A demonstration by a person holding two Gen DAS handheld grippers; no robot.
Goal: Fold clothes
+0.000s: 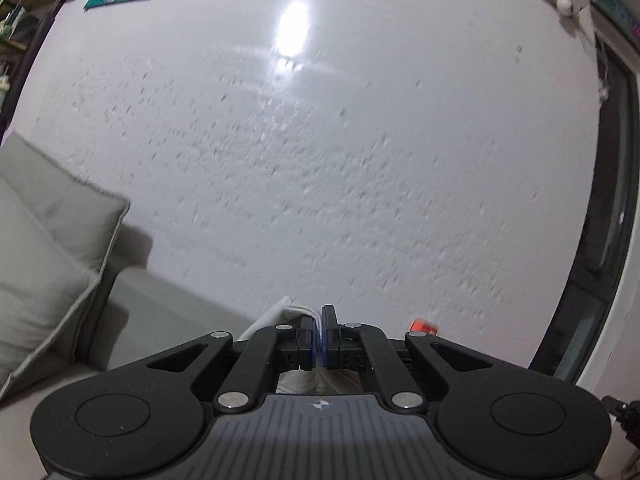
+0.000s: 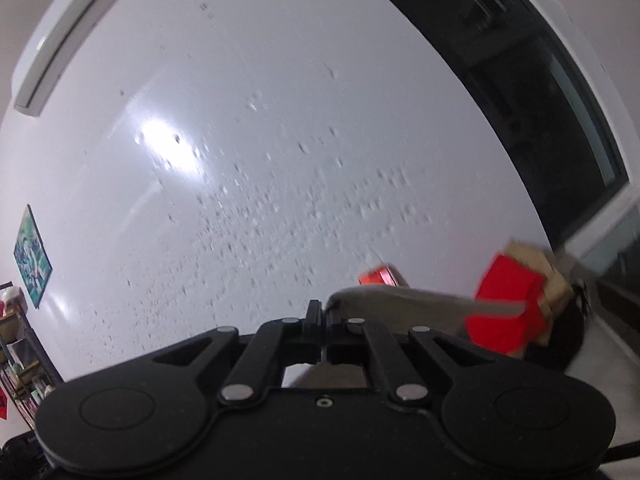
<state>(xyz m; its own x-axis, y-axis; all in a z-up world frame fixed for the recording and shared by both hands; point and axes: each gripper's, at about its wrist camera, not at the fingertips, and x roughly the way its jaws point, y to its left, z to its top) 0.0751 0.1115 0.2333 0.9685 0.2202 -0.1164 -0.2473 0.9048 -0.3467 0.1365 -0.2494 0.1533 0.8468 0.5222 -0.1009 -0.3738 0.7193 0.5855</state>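
Note:
Both grippers are raised and point at a white wall. My left gripper (image 1: 319,330) is shut on a fold of a pale cream garment (image 1: 286,310), whose edge sticks out left of the fingers and hangs below them. My right gripper (image 2: 323,318) is shut on the same pale garment (image 2: 384,300), which stretches away to the right from the fingers. Most of the cloth is hidden under the gripper bodies.
A grey sofa with cushions (image 1: 44,248) is at the left. A dark window (image 2: 532,92) runs along the right. Red boxes and a cardboard box (image 2: 516,300) sit low at the right. An air conditioner (image 2: 60,36) hangs high on the wall, with a shelf (image 2: 16,356) at the far left.

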